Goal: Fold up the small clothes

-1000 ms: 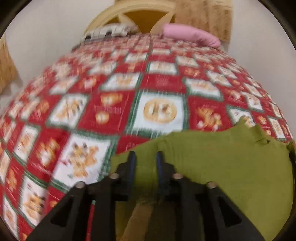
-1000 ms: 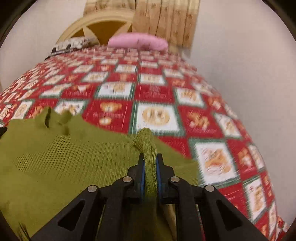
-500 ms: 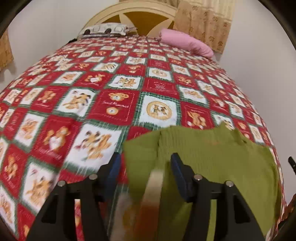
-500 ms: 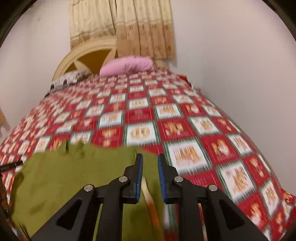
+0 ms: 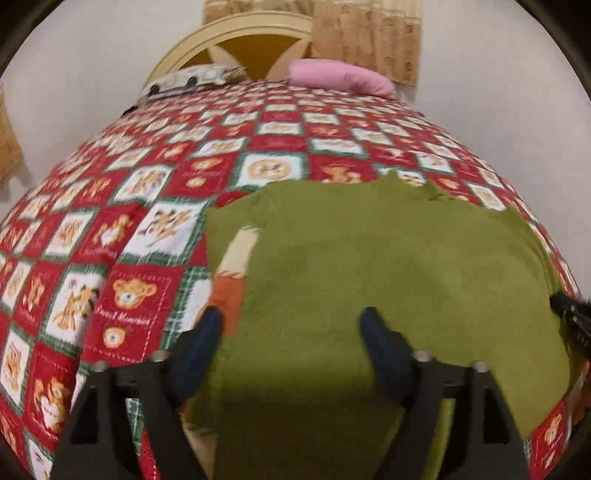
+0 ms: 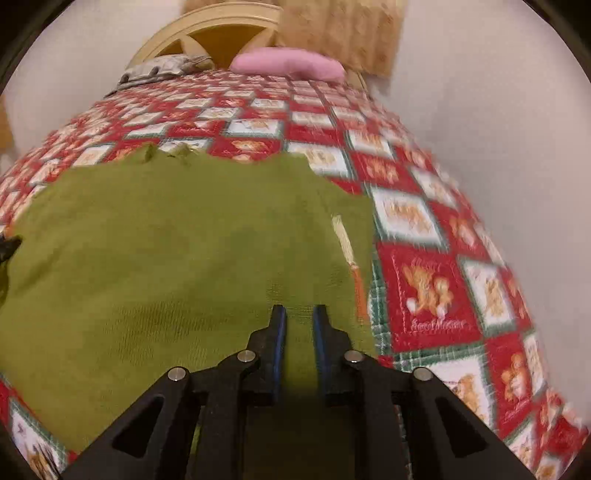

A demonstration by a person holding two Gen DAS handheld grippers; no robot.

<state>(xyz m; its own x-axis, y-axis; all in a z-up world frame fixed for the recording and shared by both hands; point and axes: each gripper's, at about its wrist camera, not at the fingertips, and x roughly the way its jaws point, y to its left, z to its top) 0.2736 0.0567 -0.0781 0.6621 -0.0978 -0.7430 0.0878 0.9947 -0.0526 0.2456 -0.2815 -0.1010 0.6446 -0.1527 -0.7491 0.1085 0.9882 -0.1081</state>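
- Olive-green knit garment [image 5: 388, 280] is seen spread flat on the bed's red patchwork quilt [image 5: 140, 295], near the foot end.
- Left tongs [image 5: 291, 325] are held wide apart over the garment's near left part; nothing is gripped.
- Right tongs [image 6: 298, 317] are parted by a narrow gap above the garment's near right part; no cloth is seen between them.
- A cream-and-orange strip [image 6: 349, 251] is noted along the garment's right edge.
- A pink pillow [image 5: 340, 75] is seen by the headboard [image 5: 236, 35].
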